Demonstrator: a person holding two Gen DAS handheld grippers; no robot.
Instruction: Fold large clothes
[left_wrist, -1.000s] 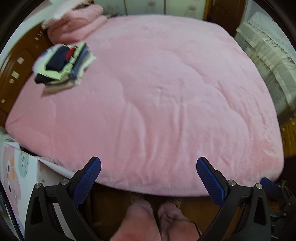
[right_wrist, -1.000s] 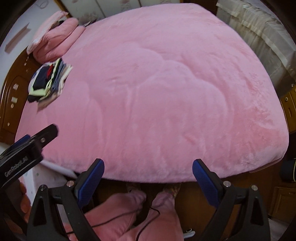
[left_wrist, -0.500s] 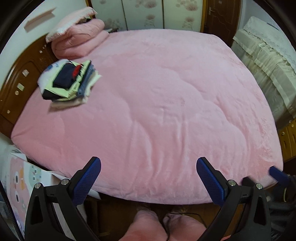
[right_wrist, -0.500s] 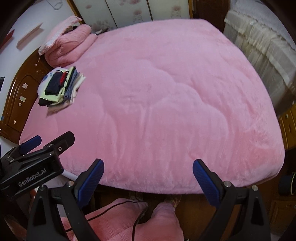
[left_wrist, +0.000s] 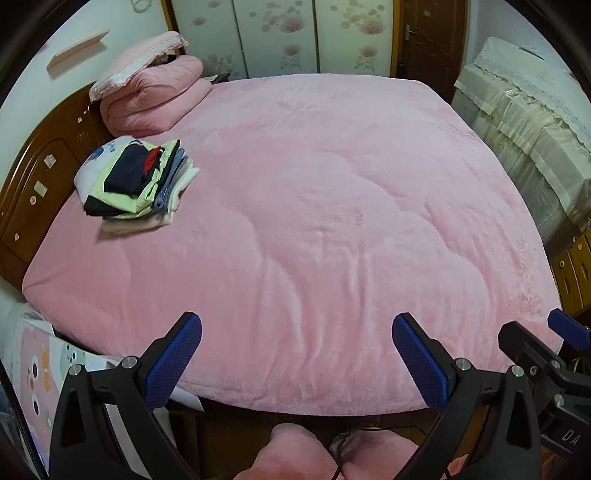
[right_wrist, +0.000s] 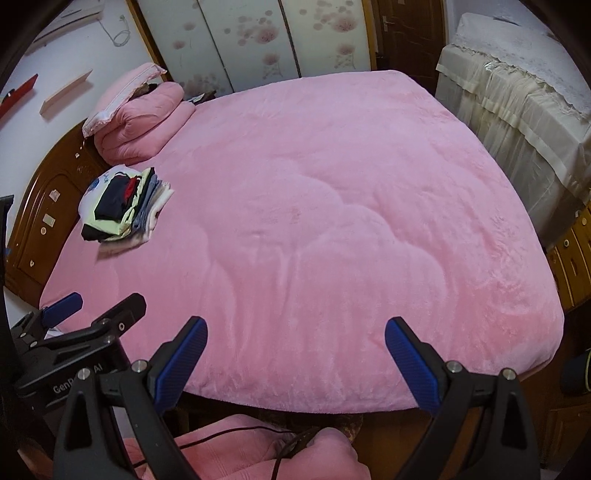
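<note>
Both grippers are hanging over the foot end of the bed (left_wrist: 332, 221), and neither has anything in it. The left gripper (left_wrist: 297, 341) has its jaws spread wide, and so does the right gripper (right_wrist: 295, 345), with nothing but pink blanket showing between the blue pads.

The clothes are way off from both: a stack of folded clothes (left_wrist: 136, 181) sits up by the headboard (left_wrist: 40, 177), just in front of the rolled pink quilt (left_wrist: 155, 99). From here I honestly can't tell if there's an unfolded garment in that pile or if everything's already done, the fisheye squashes it too small.

What could go wrong, as I see it: that stack looks a bit fanned out and leaning, so grabbing one piece from the top could drag the neighbours with it and undo the folds. It's also a long reach across a soft plush blanket, so a pad could pinch the blanket along with the cloth. And the two grippers sit close together, so a sideways swing could knock them.
</note>
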